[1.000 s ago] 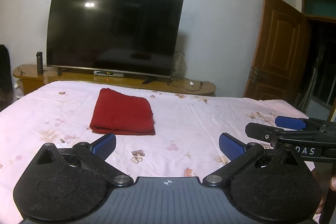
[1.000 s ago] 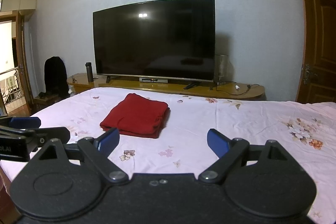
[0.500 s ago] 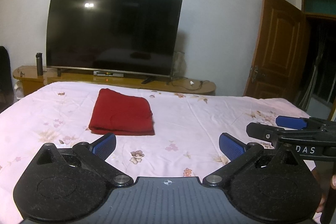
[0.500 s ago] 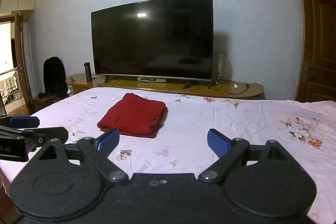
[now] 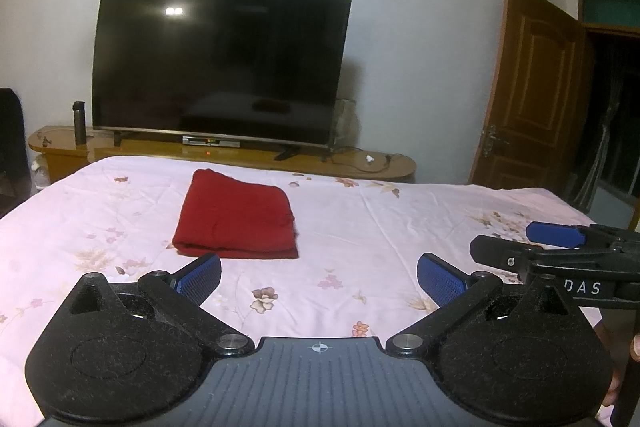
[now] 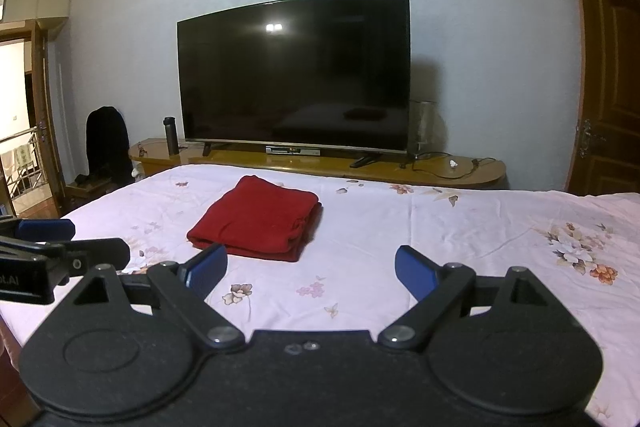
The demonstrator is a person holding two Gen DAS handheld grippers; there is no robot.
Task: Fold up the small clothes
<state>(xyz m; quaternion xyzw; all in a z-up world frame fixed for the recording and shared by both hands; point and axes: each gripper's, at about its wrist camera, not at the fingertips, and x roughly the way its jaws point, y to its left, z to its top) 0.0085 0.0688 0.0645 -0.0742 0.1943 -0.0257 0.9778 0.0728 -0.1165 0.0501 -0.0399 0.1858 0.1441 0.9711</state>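
Red folded garment lies on the bed just beyond and left of both wide-open, empty grippers, nearer the left gripper than the right gripper.

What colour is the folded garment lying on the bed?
Solid dark red; the folded garment shows best in the left wrist view.

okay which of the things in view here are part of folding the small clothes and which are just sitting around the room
Part of the job:
- red garment, lying folded on the bed sheet
- left gripper, open, holding nothing
- right gripper, open, holding nothing

Just lying about:
- television
- wooden TV stand
- dark flask
- set-top box
- door
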